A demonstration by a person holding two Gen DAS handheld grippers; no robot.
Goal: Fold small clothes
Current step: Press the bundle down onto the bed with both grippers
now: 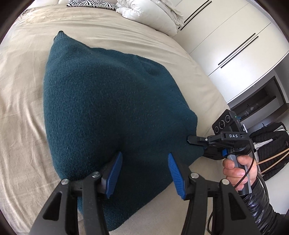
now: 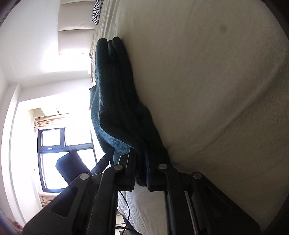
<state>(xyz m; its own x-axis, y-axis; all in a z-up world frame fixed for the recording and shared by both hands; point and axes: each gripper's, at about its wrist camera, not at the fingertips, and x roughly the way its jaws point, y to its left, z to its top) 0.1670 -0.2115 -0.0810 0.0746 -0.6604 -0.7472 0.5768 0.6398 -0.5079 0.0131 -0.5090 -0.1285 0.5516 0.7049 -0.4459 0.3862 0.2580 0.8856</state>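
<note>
A dark teal knit garment [image 1: 108,99] lies folded in layers on the beige bed [image 1: 23,108]. In the left wrist view my left gripper [image 1: 144,155] stands open just above the garment's near part, its blue pads [image 1: 115,171] apart with cloth under them, not pinched. My right gripper [image 1: 194,140] comes in from the right, held by a hand [image 1: 234,171], and is shut on the garment's right edge. The right wrist view, rolled sideways, shows the same grip: my right gripper [image 2: 140,155] has its jaws shut on the stacked teal layers [image 2: 115,101] against the bed [image 2: 216,90].
White bedding [image 1: 148,16] and a zebra-print pillow [image 1: 90,3] lie at the head of the bed. White wardrobe doors [image 1: 225,47] stand to the right, with a black jacket [image 1: 269,144] below them. A window [image 2: 52,144] and a dark chair [image 2: 72,166] lie beyond the bed.
</note>
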